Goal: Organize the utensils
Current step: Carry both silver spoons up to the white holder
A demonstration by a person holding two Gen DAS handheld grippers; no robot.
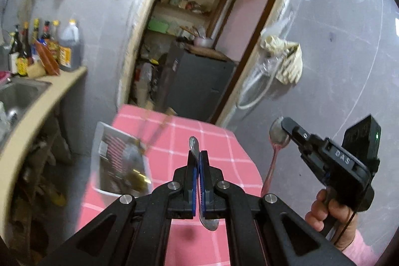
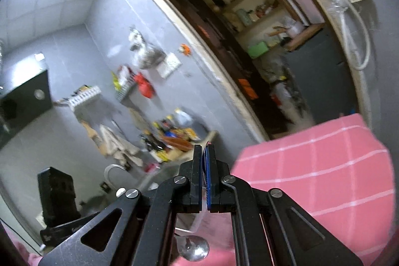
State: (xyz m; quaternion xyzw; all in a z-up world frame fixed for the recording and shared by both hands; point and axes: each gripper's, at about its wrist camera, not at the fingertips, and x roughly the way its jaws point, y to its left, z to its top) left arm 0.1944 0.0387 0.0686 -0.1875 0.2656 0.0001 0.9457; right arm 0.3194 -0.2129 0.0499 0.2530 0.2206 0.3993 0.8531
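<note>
Left claw (image 1: 198,161): jaws together, clamped on a metal spoon (image 1: 193,142); handle tip pokes up past the pads, bowl hangs beneath them.
Right claw (image 1: 286,127): clamped on the bowl of a second spoon (image 1: 278,135), whose pink-tinted handle hangs straight down below the pads.
Right claw, own view (image 2: 205,156): pads shut on a thin edge, spoon bowl showing underneath.
Tray (image 1: 98,141): white, ahead and left of the left claw, on the pink checked worktop (image 1: 212,138); it holds more utensils, blurred beyond naming.
Sink (image 1: 20,94): far left of the left claw, bottles behind it.
Risk: right spoon is pinched on a curved, smooth bowl, so it may pivot or slip; both spoons hang beside each other and could knock together.
</note>
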